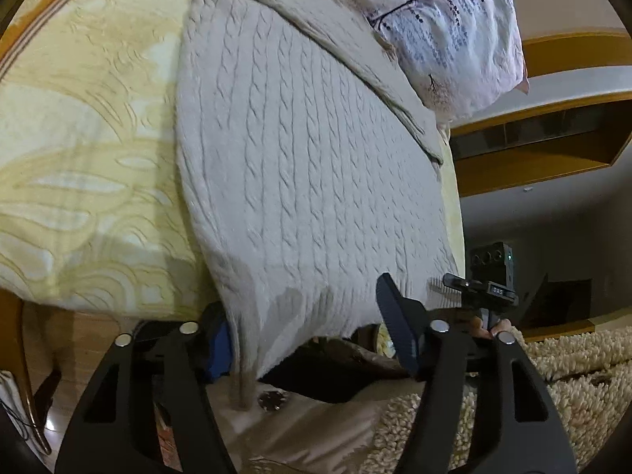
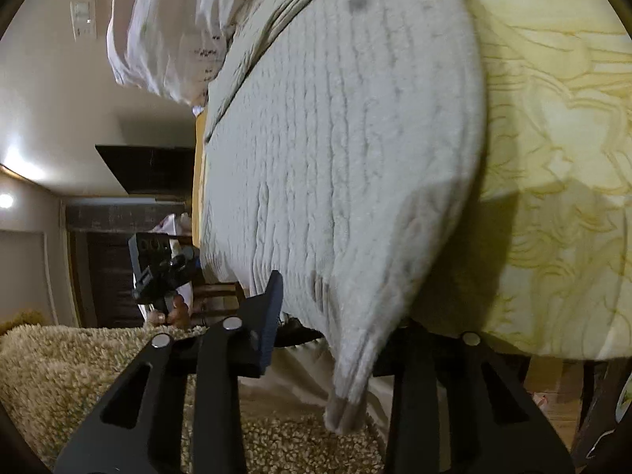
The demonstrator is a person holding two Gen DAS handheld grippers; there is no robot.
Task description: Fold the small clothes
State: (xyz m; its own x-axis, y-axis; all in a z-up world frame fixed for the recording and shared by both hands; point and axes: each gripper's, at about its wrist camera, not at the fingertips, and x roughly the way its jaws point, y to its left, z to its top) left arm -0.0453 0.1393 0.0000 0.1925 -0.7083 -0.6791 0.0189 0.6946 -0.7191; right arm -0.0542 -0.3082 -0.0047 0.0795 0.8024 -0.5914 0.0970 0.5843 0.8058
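Observation:
A pale grey cable-knit sweater point(image 1: 300, 158) lies spread on a bed, its hem hanging over the near edge; it also fills the right wrist view point(image 2: 335, 158). A sleeve lies folded across its far part point(image 1: 335, 39). My left gripper point(image 1: 304, 339) is open at the hanging hem, with one blue-padded finger point(image 1: 395, 324) right of the cloth and the other hidden behind it. My right gripper point(image 2: 339, 335) is open too, its left finger point(image 2: 270, 316) beside the hem corner, the cloth hanging between the jaws. Each gripper shows in the other's view point(image 1: 489, 288) point(image 2: 162, 272).
The bed has a yellow patterned cover point(image 1: 87, 138) point(image 2: 561, 158). A floral pillow point(image 1: 454, 39) sits at the sweater's far end. A shaggy beige rug point(image 1: 533, 395) point(image 2: 59, 375) covers the floor below. Wooden furniture stands beyond point(image 1: 553, 150).

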